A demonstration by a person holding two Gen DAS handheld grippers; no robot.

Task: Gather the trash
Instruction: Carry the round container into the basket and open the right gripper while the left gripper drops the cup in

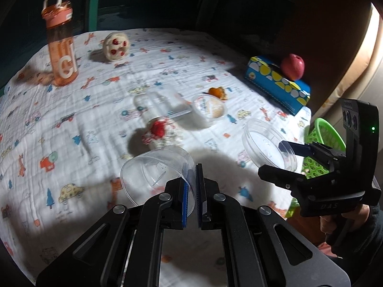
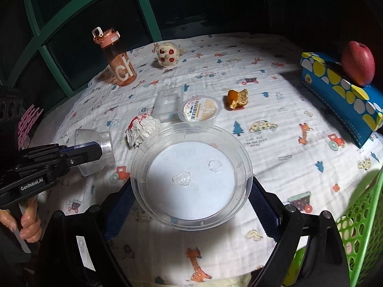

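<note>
The left gripper (image 1: 191,191) is pinched nearly closed on the wall of a clear cup (image 1: 156,171), one pad inside the rim and one outside; the cup is held on its side above the cloth (image 1: 71,124), its long axis roughly level, with the wide mouth toward the left wrist camera and the narrower base away. The right gripper (image 2: 191,205) is spread wide and clamps a clear round lid (image 2: 191,177) by opposite edges, the lid nearly flat with its hollow side up and two small clear blobs on its floor. Just beyond the lid (all resting on the cloth) lie a crumpled tissue (image 2: 143,129) stained red, a small clear square tub (image 2: 167,105) and a sealed pudding cup (image 2: 199,110) whose printed label is too small to read; a piece of orange peel (image 2: 237,98) sits to their right. Further back stand an orange bottle (image 2: 117,59) with large white letters "ch" and a round toy (image 2: 167,53) with red spots. A blue box (image 2: 340,91) with yellow and white dots carries an apple (image 2: 357,63). A green basket (image 2: 363,227) sits at the right edge. The left tool reads "GenRobot.AI", the right one "DAS".
</note>
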